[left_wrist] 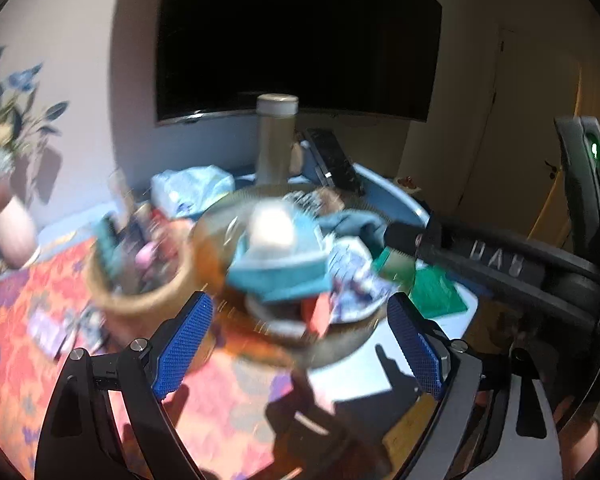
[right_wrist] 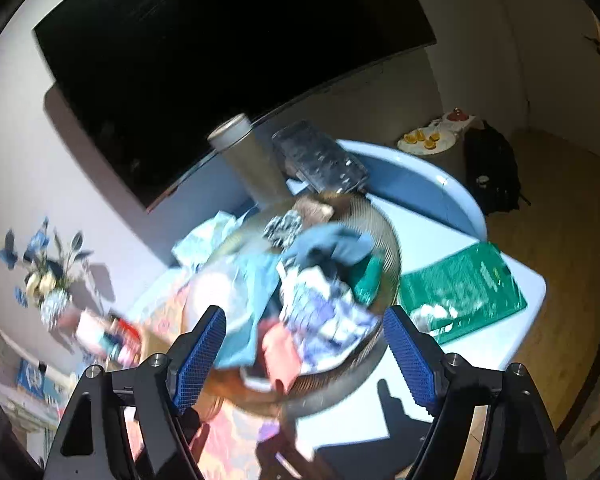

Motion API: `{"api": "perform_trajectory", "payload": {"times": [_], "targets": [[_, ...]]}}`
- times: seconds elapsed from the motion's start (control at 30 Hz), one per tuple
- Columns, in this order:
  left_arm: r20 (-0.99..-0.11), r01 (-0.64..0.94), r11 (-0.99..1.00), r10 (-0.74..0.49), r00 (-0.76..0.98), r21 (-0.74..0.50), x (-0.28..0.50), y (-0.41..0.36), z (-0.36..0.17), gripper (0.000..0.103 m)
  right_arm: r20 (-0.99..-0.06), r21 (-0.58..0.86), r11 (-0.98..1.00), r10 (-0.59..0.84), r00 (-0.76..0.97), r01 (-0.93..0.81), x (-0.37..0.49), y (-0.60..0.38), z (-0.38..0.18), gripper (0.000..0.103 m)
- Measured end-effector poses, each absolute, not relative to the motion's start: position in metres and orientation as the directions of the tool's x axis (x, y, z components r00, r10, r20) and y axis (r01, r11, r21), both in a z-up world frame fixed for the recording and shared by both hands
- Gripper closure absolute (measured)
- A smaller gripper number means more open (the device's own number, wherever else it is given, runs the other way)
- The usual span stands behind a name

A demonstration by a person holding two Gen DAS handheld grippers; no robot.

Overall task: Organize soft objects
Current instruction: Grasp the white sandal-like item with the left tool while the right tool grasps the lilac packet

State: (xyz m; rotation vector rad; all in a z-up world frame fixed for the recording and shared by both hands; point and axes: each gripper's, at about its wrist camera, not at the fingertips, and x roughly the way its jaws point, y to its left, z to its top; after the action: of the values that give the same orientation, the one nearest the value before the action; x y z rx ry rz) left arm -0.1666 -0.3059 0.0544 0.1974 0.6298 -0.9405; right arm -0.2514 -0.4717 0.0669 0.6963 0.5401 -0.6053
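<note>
Right now both my views are blurred, but I can see my left gripper (left_wrist: 300, 322) with its jaws spread wide and holding nothing, just in front of the round basket (left_wrist: 352, 334) heaped with soft cloths (left_wrist: 278, 268). My right gripper (right_wrist: 304, 338) is likewise wide open and empty, hanging over the near rim of that same basket (right_wrist: 384, 236) on the worktop (right_wrist: 496, 344). A teal cloth (right_wrist: 332, 242) lies on top of the pile, a green mat (right_wrist: 464, 288) lies beside the basket, and a tall tin (right_wrist: 248, 152) stands behind it.
</note>
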Motion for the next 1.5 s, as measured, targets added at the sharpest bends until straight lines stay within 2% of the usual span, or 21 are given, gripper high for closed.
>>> {"api": "perform_trajectory", "payload": {"times": [0.2, 0.5, 0.67, 0.77, 0.87, 1.0, 1.13, 1.33, 1.5], "targets": [[-0.617, 0.727, 0.661, -0.654, 0.438, -0.186, -0.142, -0.239, 0.047, 0.014, -0.58, 0.421, 0.663, -0.328, 0.745, 0.619, -0.256, -0.419, 0.073, 0.021], [-0.642, 0.542, 0.829, -0.493, 0.587, -0.141, -0.094, -0.149, 0.034, 0.014, -0.503, 0.443, 0.776, -0.201, 0.841, 0.45, -0.225, -0.316, 0.071, 0.02], [-0.674, 0.359, 0.924, -0.349, 0.651, -0.131, -0.039, -0.082, 0.03, 0.014, -0.547, 0.373, 0.871, -0.073, 0.834, 0.321, -0.179, -0.259, 0.062, 0.016], [-0.72, 0.223, 0.972, -0.207, 0.662, -0.074, 0.007, -0.044, 0.025, 0.014, -0.58, 0.341, 0.915, 0.026, 0.814, 0.214, -0.141, -0.23, 0.053, 0.015], [-0.741, 0.151, 0.988, -0.13, 0.659, -0.038, 0.052, -0.015, 0.02, 0.014, -0.603, 0.337, 0.922, 0.056, 0.796, 0.19, -0.107, -0.22, 0.041, 0.015], [-0.73, 0.172, 0.983, -0.16, 0.665, -0.06, 0.105, 0.005, 0.012, 0.014, -0.682, 0.251, 0.963, 0.103, 0.724, 0.099, -0.047, -0.202, 0.021, 0.015], [-0.742, 0.201, 0.978, -0.181, 0.646, -0.064, 0.171, 0.011, -0.008, 0.014, -0.751, 0.119, 0.992, 0.058, 0.657, 0.049, 0.006, -0.194, -0.007, 0.015], [-0.753, 0.211, 0.967, -0.245, 0.611, -0.143, 0.249, -0.008, -0.031, 0.014, -0.769, 0.059, 0.996, 0.084, 0.633, -0.061, 0.048, -0.193, -0.035, 0.015], [-0.767, 0.196, 0.977, -0.189, 0.613, -0.084, 0.295, -0.037, -0.051, 0.014, -0.779, 0.012, 0.99, 0.099, 0.619, -0.144, 0.069, -0.182, -0.045, 0.015]]}}
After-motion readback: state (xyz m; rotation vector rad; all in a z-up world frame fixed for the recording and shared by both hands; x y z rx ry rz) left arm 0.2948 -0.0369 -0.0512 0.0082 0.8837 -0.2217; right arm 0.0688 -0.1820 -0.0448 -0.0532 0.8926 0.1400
